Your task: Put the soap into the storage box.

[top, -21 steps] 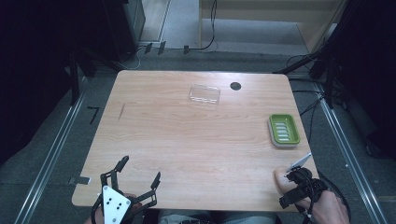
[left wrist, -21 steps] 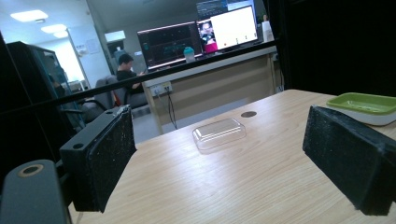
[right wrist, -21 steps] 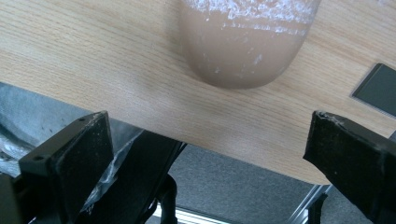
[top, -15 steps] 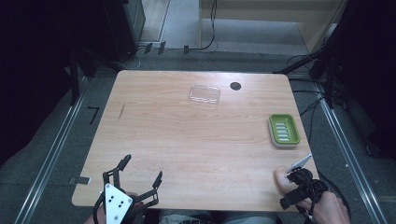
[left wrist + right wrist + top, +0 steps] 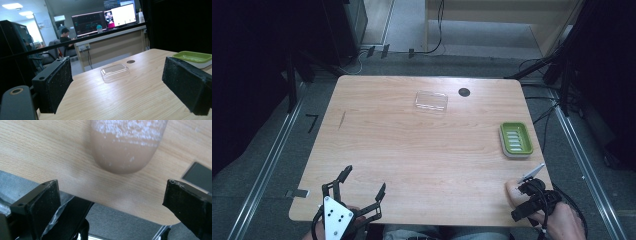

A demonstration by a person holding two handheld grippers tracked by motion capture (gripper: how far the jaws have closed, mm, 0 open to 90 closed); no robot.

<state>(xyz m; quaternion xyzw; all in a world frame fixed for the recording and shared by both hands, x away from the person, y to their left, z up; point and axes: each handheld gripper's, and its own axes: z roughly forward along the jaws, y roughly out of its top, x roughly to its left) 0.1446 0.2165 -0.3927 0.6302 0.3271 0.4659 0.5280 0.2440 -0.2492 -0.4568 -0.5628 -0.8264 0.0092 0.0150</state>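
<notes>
Now right gripper (image 5: pixel 532 192) open over pinkish object (image 5: pixel 126 147); untouched

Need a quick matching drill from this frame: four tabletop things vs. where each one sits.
Things:
1. clear lid
2. green soap dish
3. tan bar
4. left claw

Places:
A. right edge of the table, mid-depth
B. near left corner, jaws apart
C. far side, beside the round dark hole
D. near right corner, just ahead of the right claw

Pairs: 1-C, 2-A, 3-D, 4-B
</notes>
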